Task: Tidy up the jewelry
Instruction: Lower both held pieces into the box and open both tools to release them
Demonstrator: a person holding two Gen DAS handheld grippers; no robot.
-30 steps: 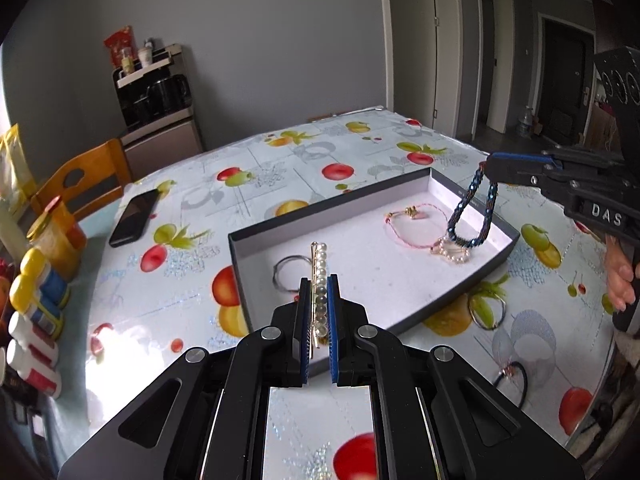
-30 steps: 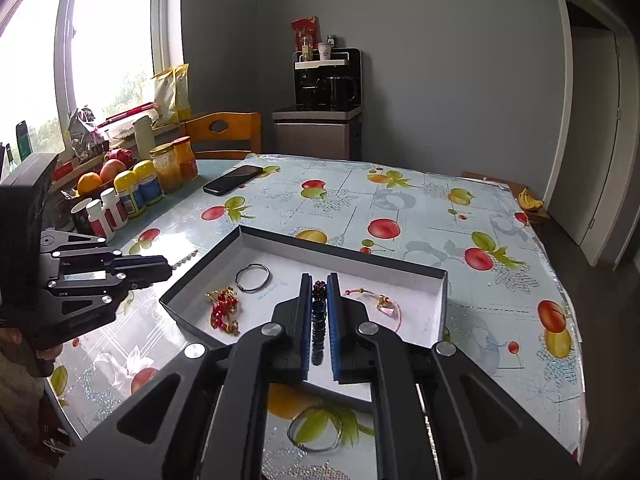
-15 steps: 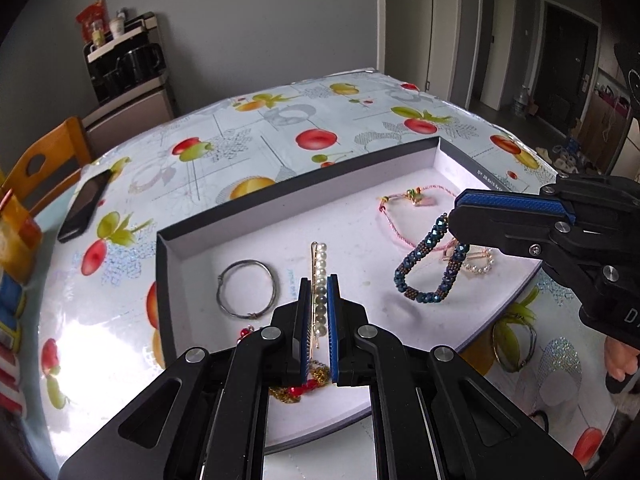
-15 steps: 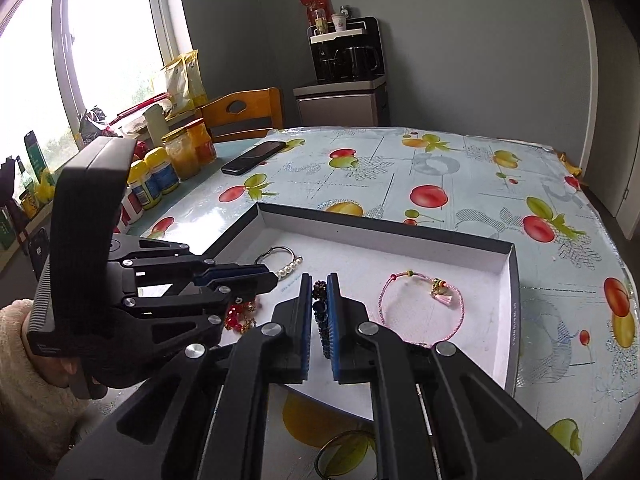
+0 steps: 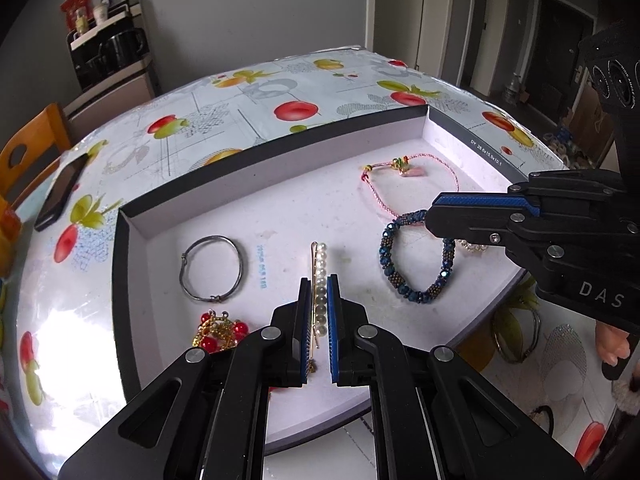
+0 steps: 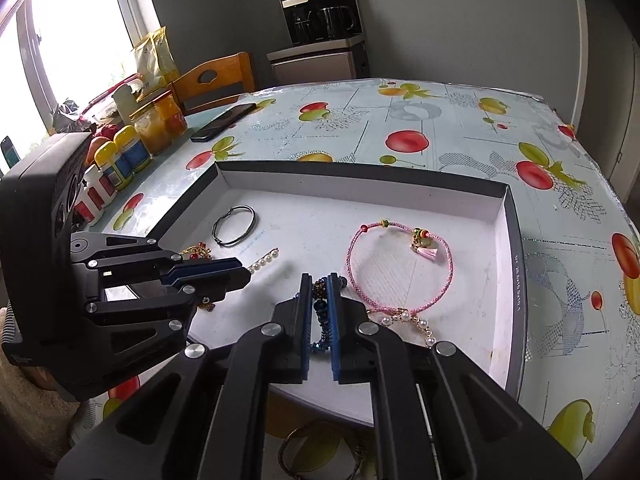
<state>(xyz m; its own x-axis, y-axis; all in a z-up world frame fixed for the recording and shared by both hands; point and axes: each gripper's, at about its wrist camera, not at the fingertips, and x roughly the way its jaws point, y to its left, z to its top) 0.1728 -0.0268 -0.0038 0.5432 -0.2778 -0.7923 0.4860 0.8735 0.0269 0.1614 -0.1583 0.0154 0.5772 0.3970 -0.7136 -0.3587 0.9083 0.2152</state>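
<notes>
The left gripper is clamped on the pearl hair clip, low over the tray floor. The right gripper pinches the blue beaded bracelet, whose loop hangs down onto the tray beside the pink cord bracelet. Releasing there risks the beads landing across the cord and tangling, since the two already nearly touch.
</notes>
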